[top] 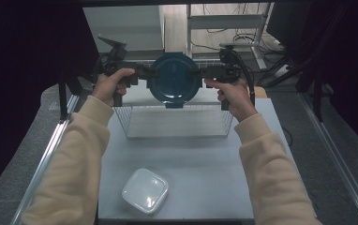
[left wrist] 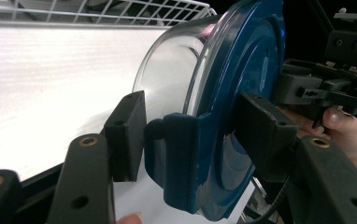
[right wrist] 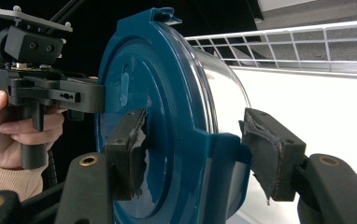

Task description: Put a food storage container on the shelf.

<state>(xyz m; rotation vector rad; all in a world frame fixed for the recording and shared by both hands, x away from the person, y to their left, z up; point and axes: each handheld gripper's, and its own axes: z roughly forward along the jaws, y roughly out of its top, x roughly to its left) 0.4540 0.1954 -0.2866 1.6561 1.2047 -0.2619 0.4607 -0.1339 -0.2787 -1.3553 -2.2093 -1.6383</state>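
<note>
You have the round glass container with the blue lid (top: 174, 78) up in the air between both tools, tipped on edge over the far side of the table (top: 200, 164), just beyond the white wire basket (top: 175, 123). Your left gripper (top: 145, 72) is clamped across its left latch tab, one pad on the glass and one on the lid; your right gripper (top: 201, 72) grasps the opposite tab the same way (its pads look frayed). Expect it to be heavy, rigid, smooth and breakable, so the glass wall will likely slip under the pads. Keep your hold on the plastic tabs and lid rim. A white square container (top: 145, 190) sits near you.
</note>
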